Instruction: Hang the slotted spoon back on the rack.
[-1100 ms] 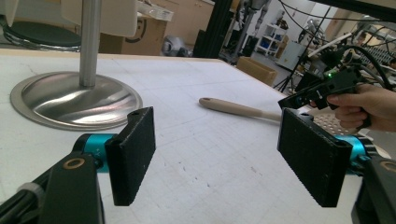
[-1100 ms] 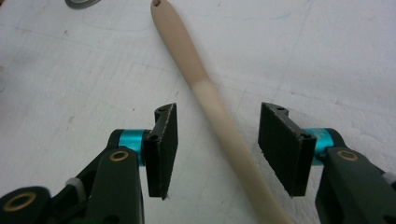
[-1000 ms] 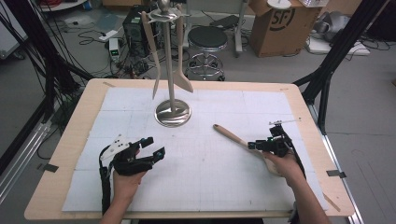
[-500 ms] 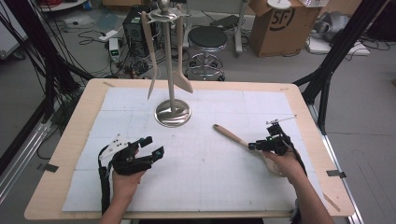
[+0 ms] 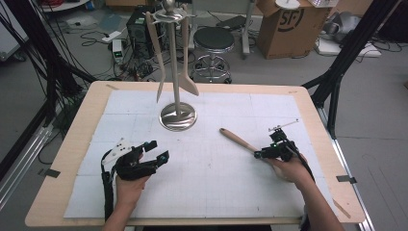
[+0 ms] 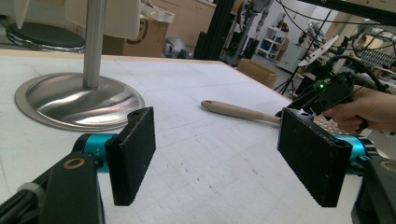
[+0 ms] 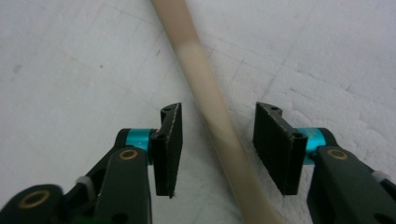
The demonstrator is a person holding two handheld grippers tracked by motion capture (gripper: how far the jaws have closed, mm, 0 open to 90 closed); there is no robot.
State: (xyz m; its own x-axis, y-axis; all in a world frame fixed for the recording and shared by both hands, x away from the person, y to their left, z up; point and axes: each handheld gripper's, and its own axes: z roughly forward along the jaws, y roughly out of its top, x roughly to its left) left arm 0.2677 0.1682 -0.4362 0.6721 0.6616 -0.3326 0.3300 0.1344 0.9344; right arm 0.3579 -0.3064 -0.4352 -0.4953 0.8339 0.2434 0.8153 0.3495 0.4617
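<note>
Straddling: right gripper (image 7: 217, 140) has its fingers (image 7: 169, 144) either side of the wooden utensil handle (image 7: 205, 88), not pinching it yet; they've just been closing in.
Gap: pads look a bit clear of the wood on both sides.
Left gripper: (image 5: 154, 153) resting low on the tabletop (image 5: 298, 91) in the person's left hand (image 5: 129, 185), fingers (image 6: 133, 151) spread wide, holding nothing.
Handle spot: (image 5: 238, 139) lies flat on the white gridded mat (image 5: 211, 187), right of centre, slanting up-left from the right gripper (image 5: 269, 153).
Further back: steel utensil stand (image 5: 177, 115) with two wooden utensils (image 5: 156, 48) hanging off its top, well apart from both grippers.
</note>
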